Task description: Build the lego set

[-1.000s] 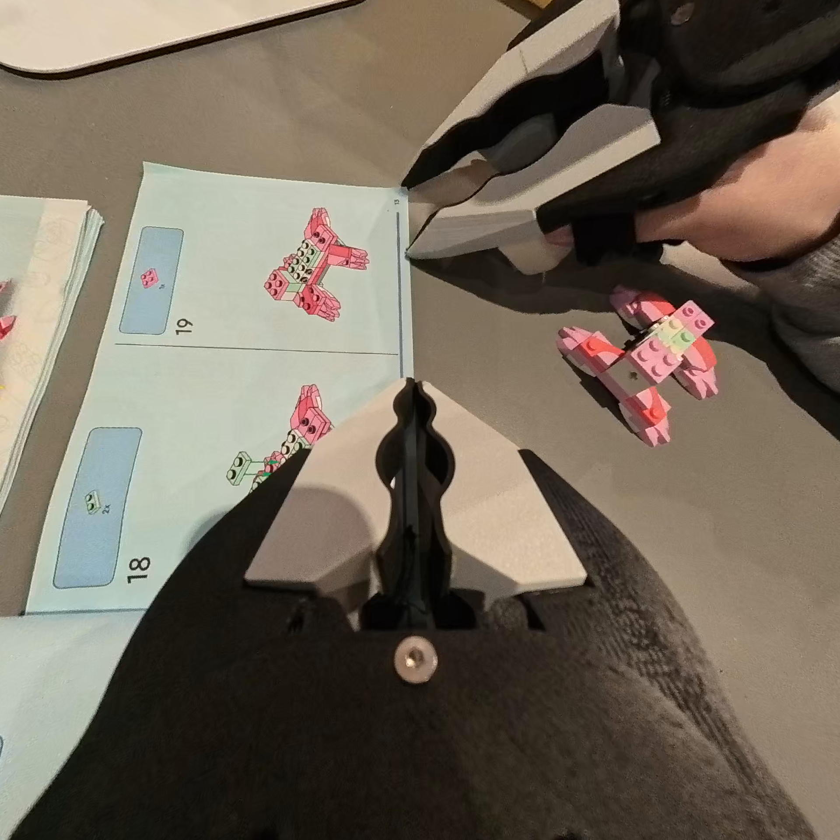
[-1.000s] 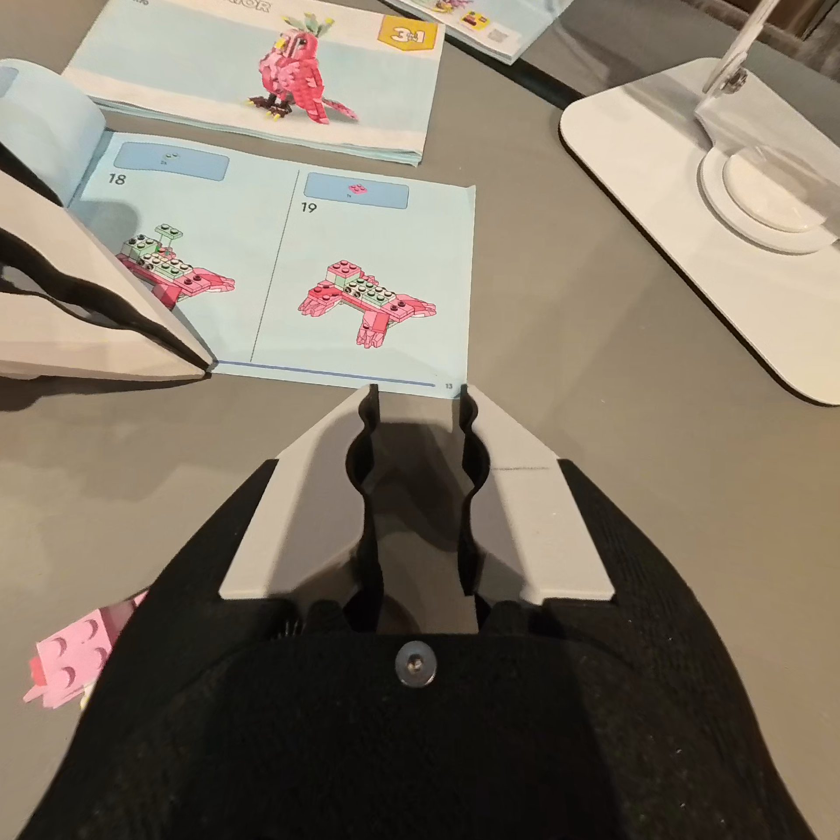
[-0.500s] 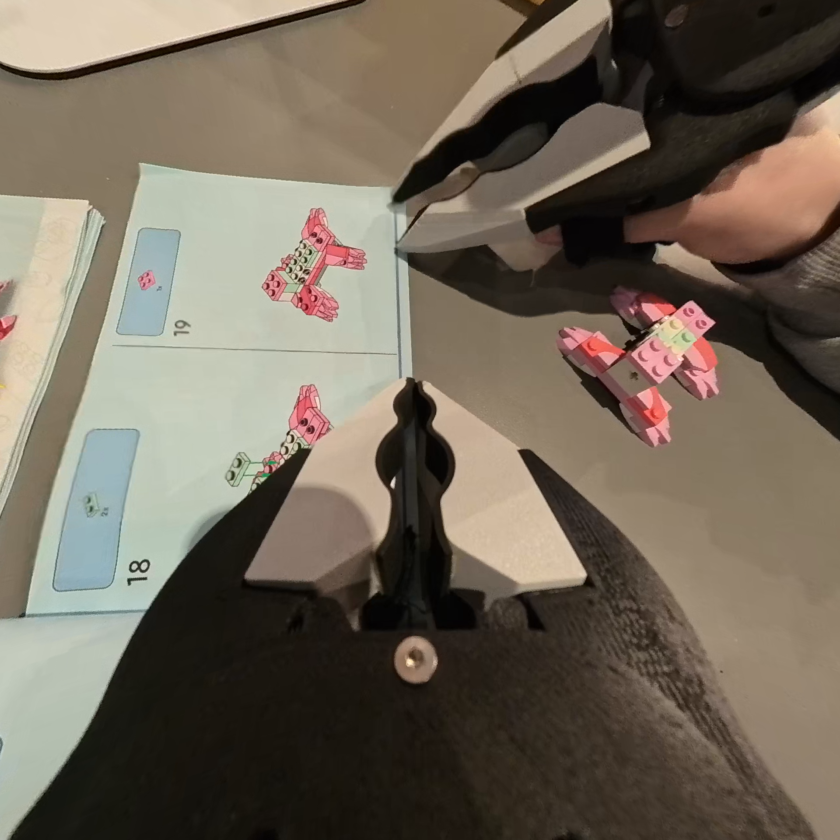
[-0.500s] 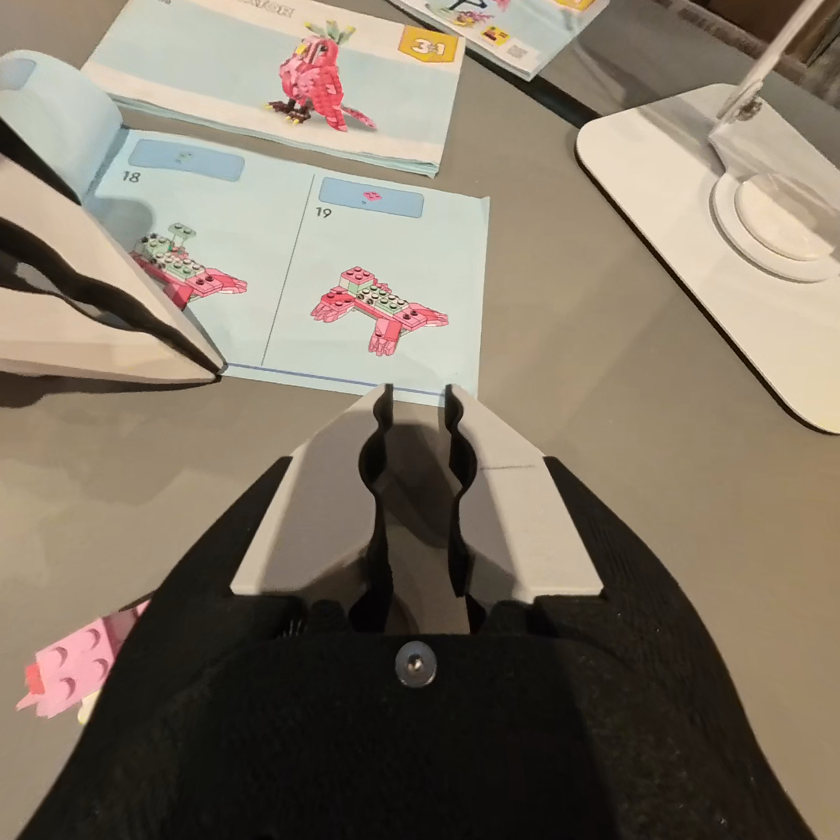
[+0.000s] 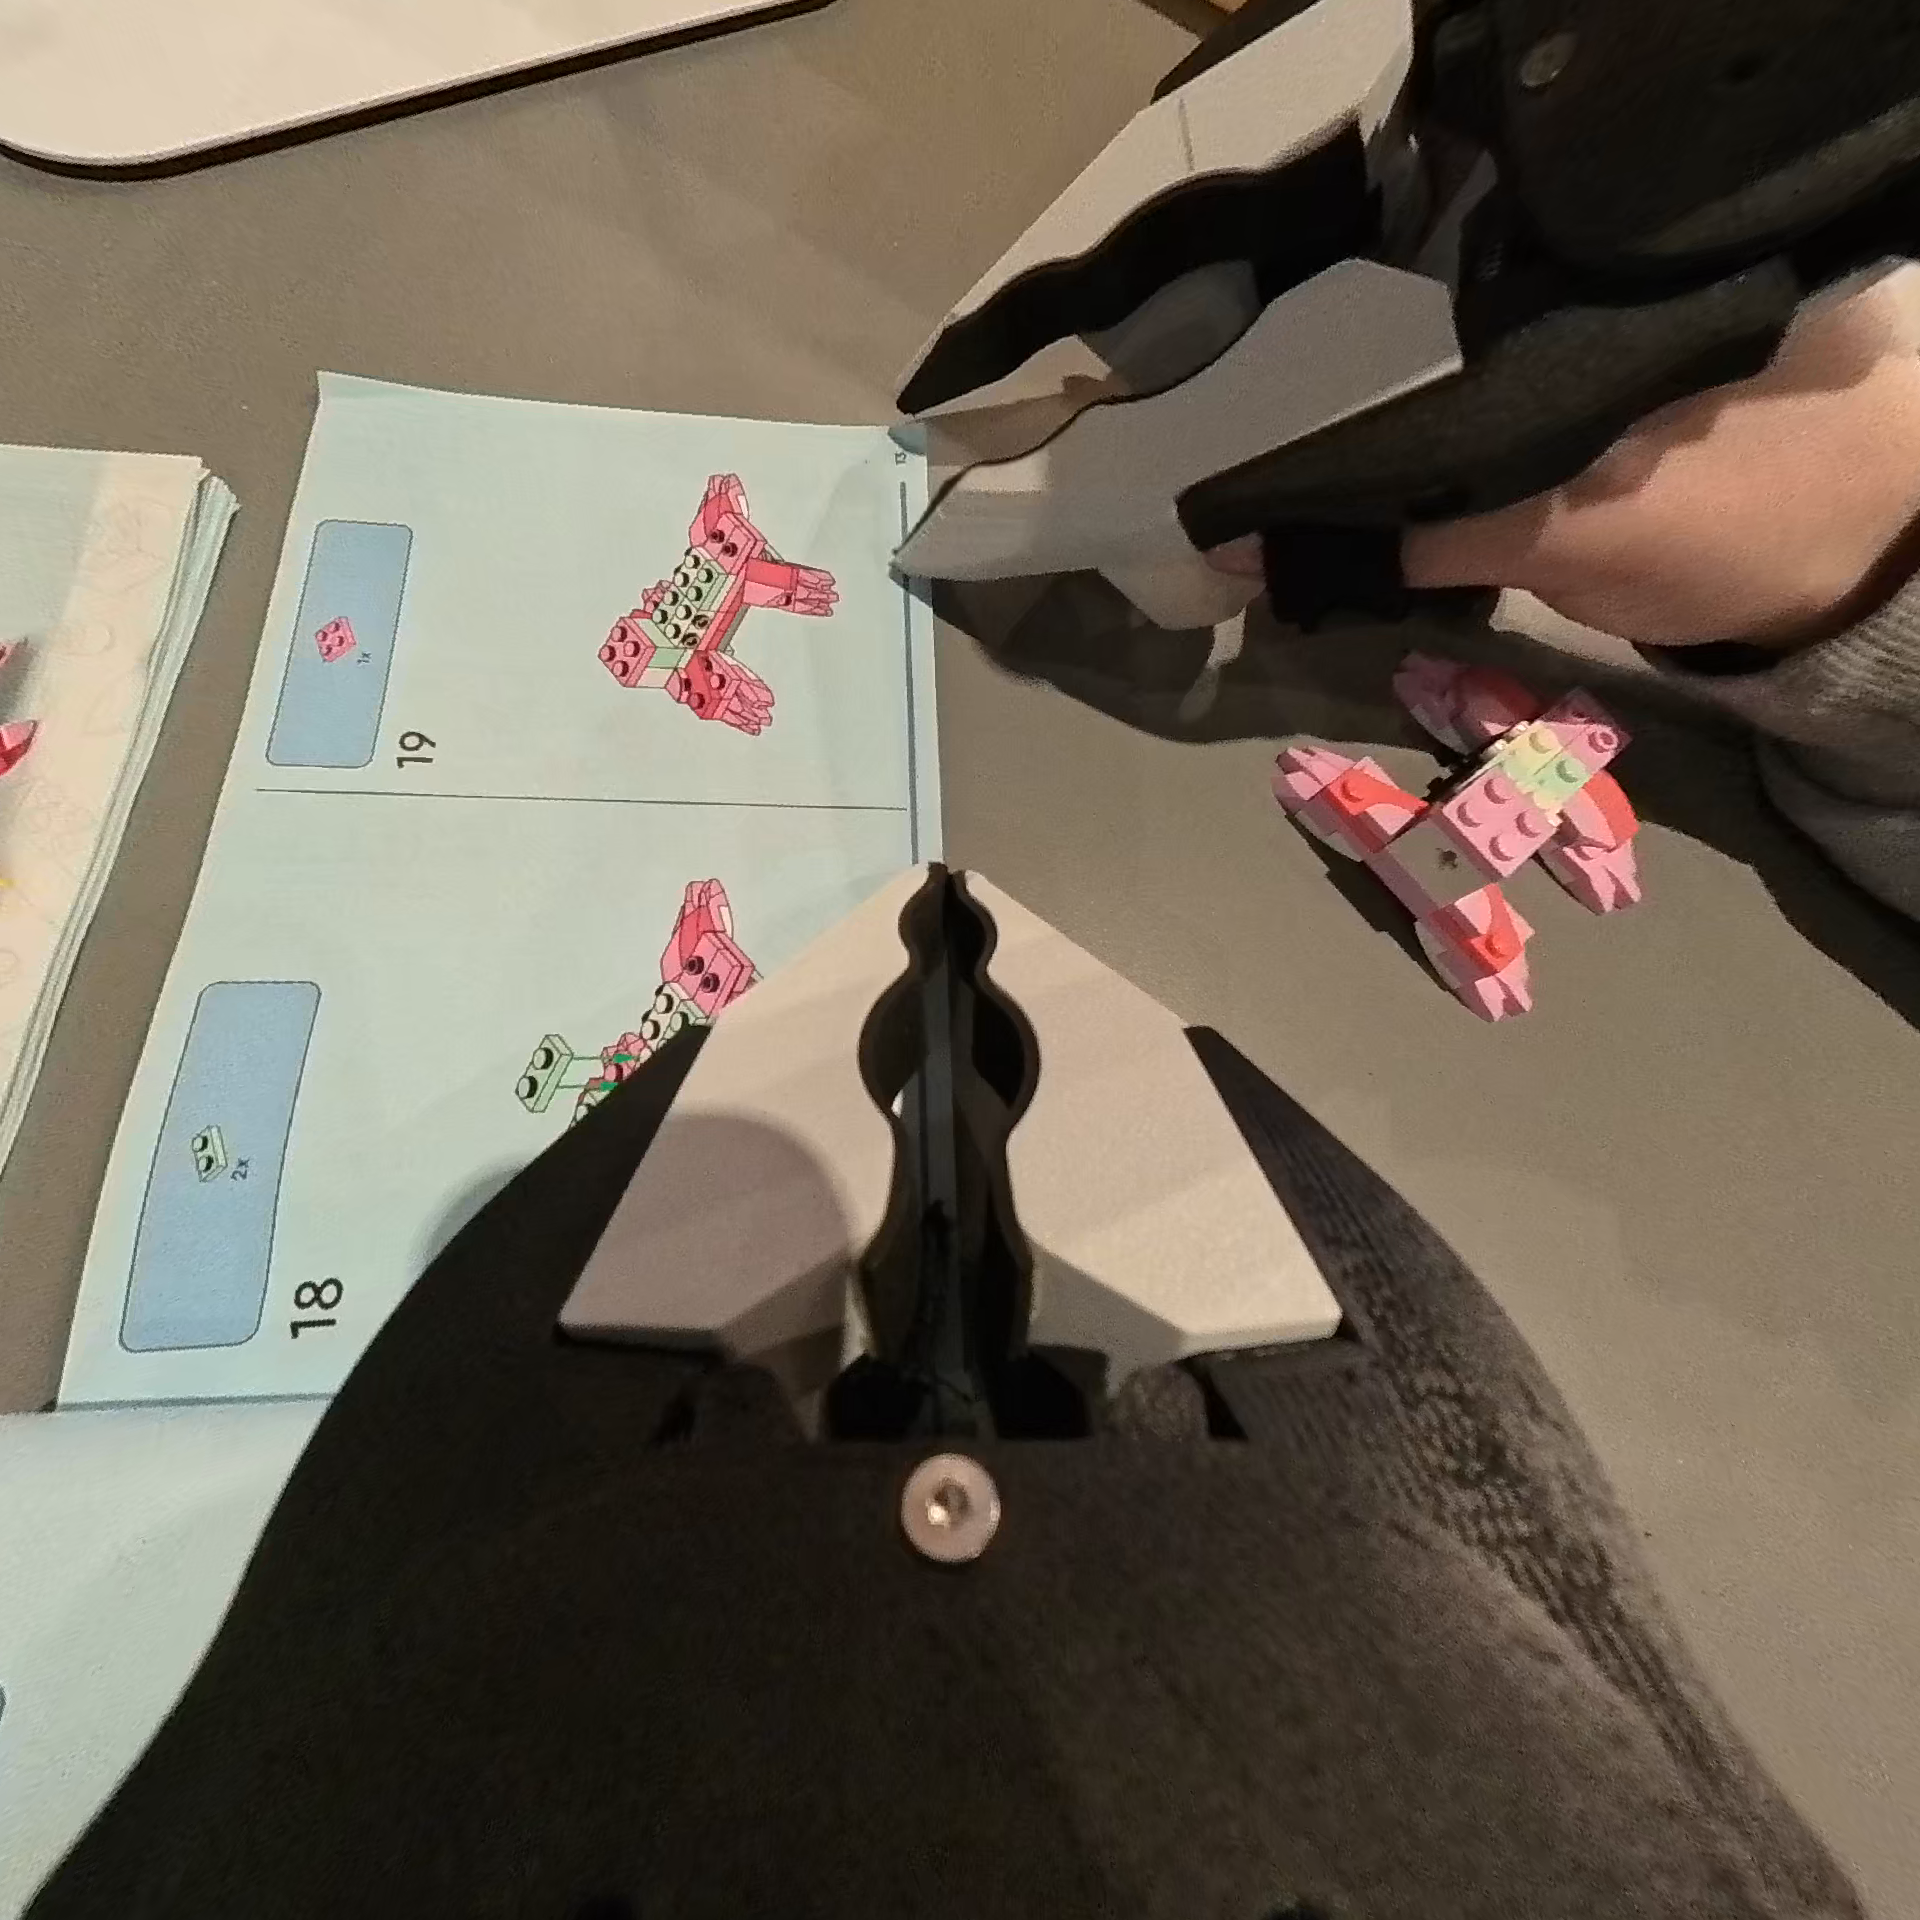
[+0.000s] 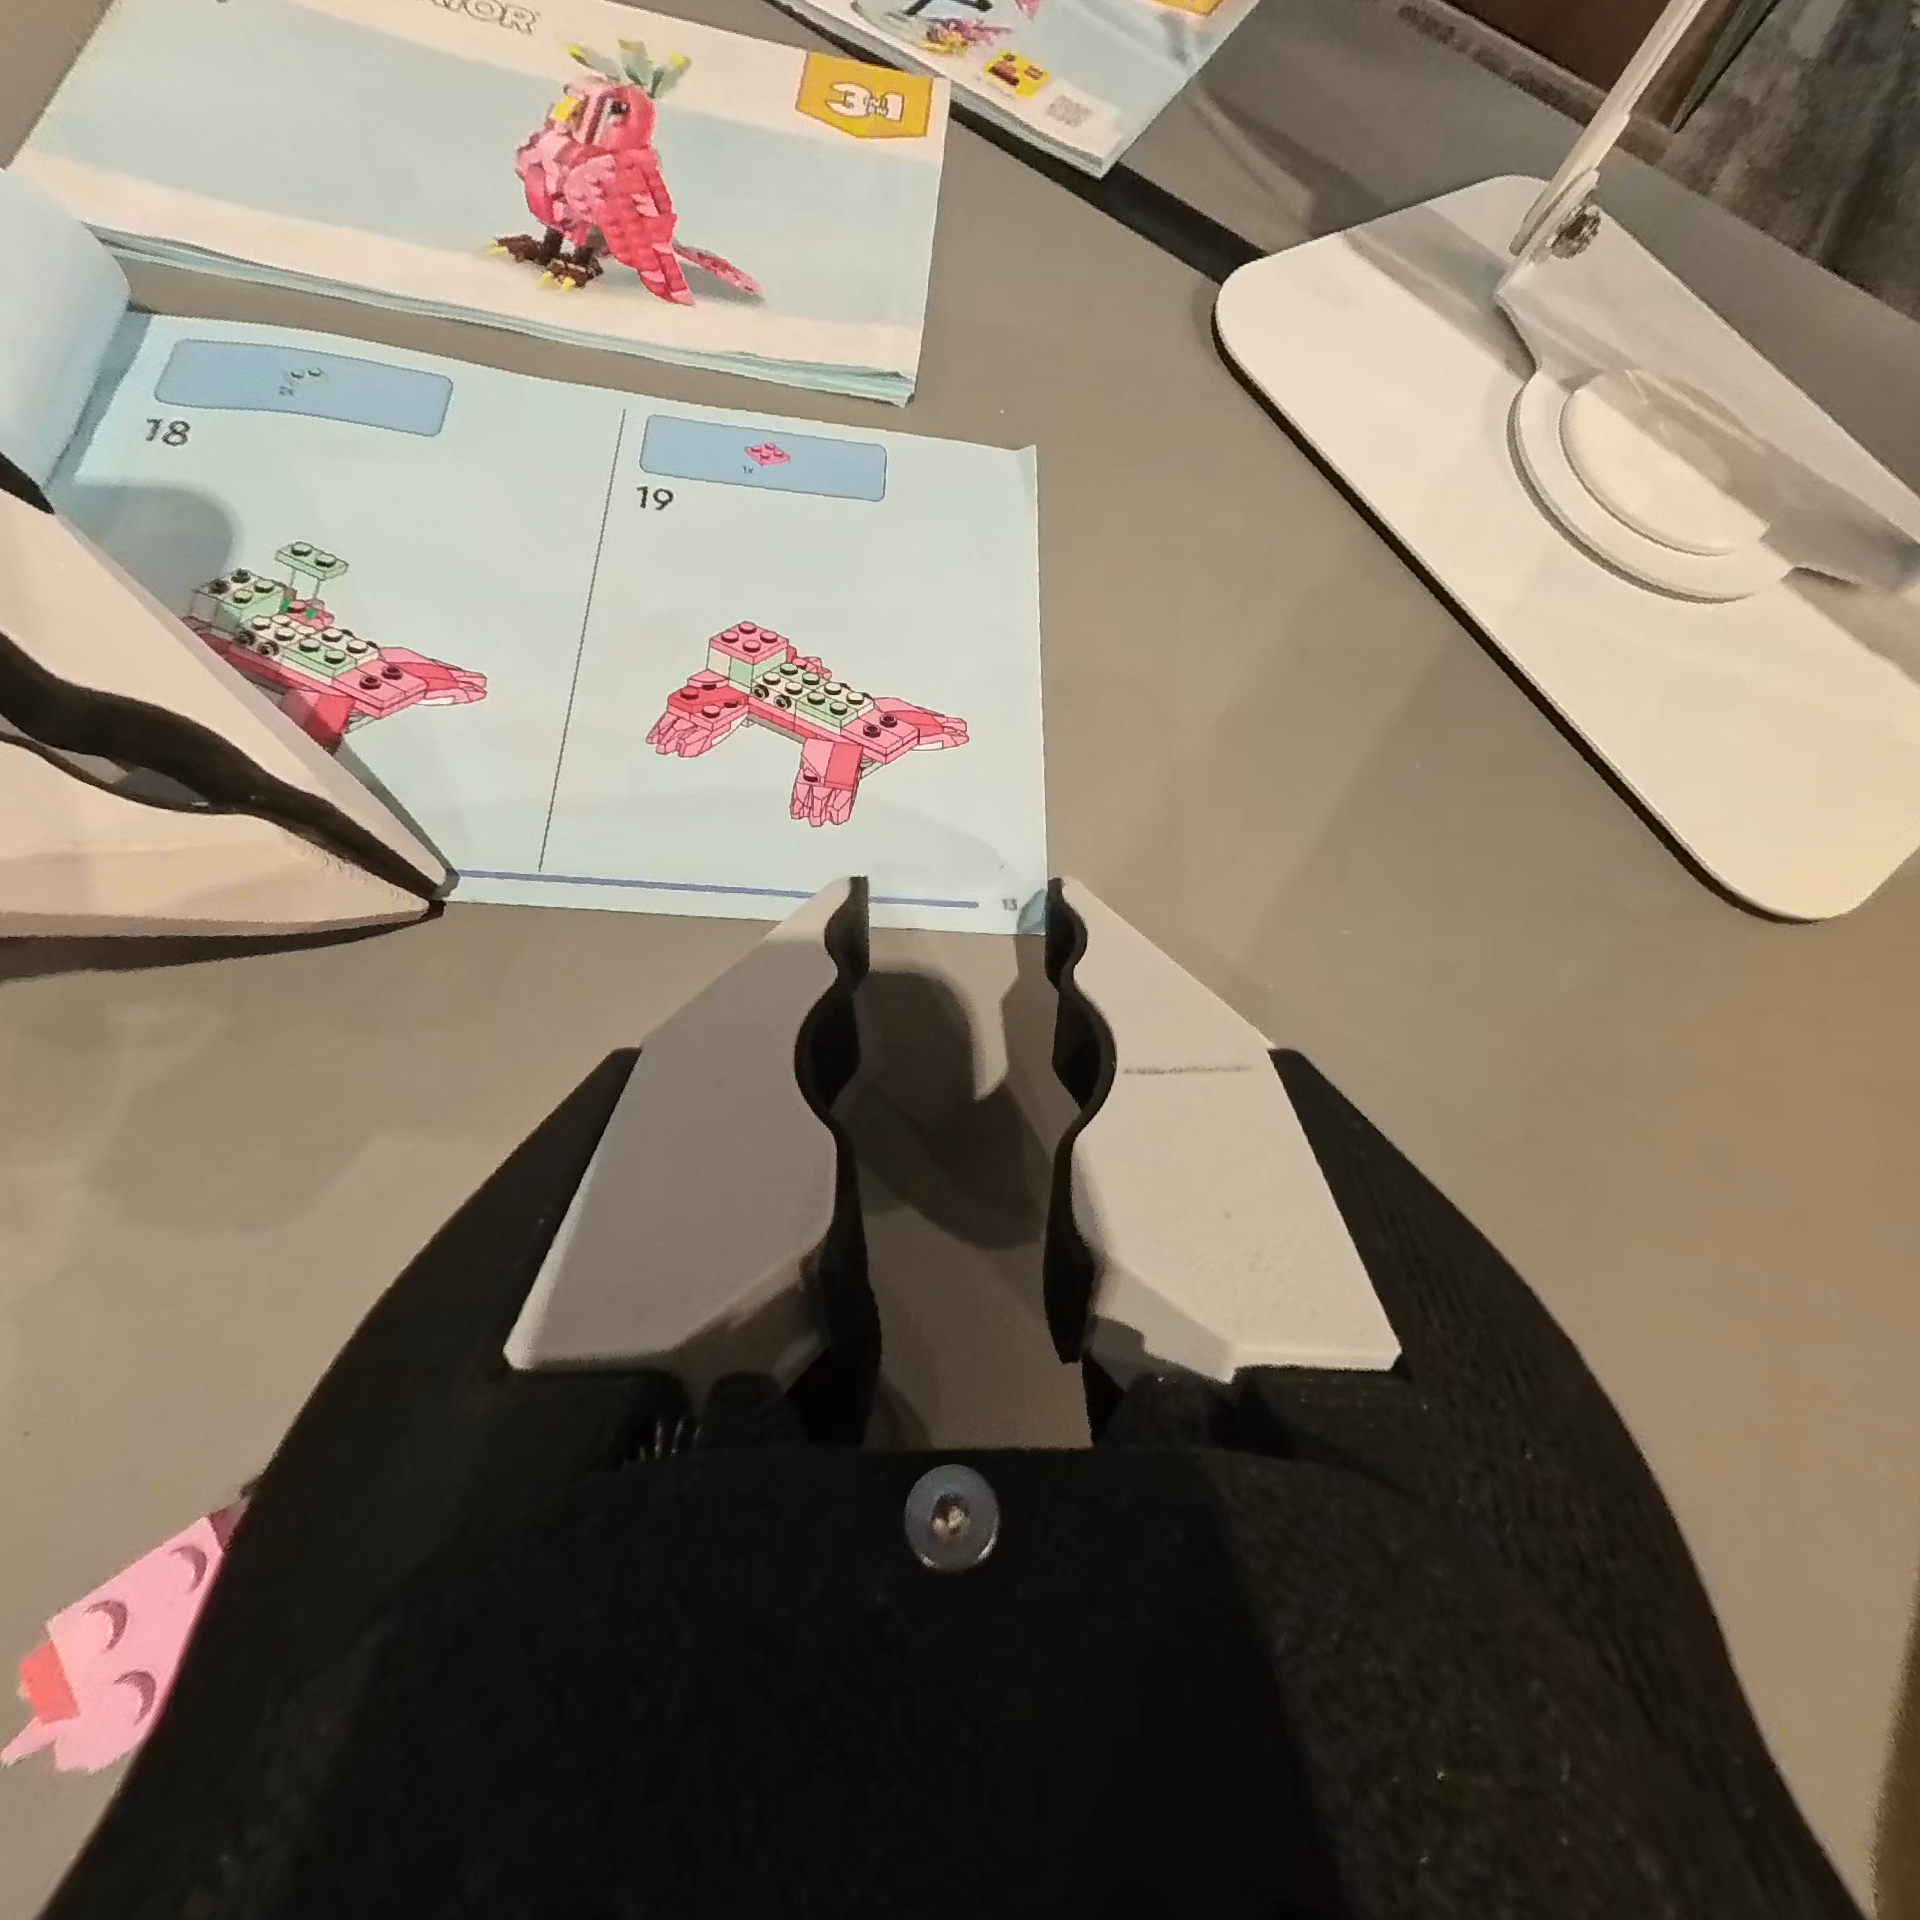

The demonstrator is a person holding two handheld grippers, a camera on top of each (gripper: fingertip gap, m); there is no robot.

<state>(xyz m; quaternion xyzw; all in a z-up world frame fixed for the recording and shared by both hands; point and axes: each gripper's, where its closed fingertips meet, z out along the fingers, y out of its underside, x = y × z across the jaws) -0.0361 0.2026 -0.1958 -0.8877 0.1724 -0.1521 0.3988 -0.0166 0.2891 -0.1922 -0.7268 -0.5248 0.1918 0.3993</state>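
Observation:
An open instruction booklet point(image 5: 582, 831) lies on the grey table and also shows in the right wrist view point(image 6: 810, 582). My left gripper point(image 5: 940, 875) is shut and empty, with its tip at the near edge of the open page. It also shows in the right wrist view point(image 6: 208, 790). My right gripper point(image 6: 956, 894) is open, with its jaws on either side of the page's outer corner point(image 6: 1023, 902). It also shows in the left wrist view point(image 5: 902, 480). A partly built pink lego model point(image 5: 1455, 831) lies on the table right of the booklet, and part of it shows in the right wrist view point(image 6: 104, 1652).
A closed booklet with a pink bird on its cover point(image 6: 499, 177) lies beyond the open one, with another booklet point(image 6: 1039, 73) behind it. A white stand base point(image 6: 1558, 623) with a metal post is at the right. A person's hand point(image 5: 1621, 520) holds the right gripper. There is about 9 centimetres between the tips of the two grippers.
My right gripper has moved up to the page's corner. Its jaws narrowed and then widened a little. My left gripper has stayed shut in place.

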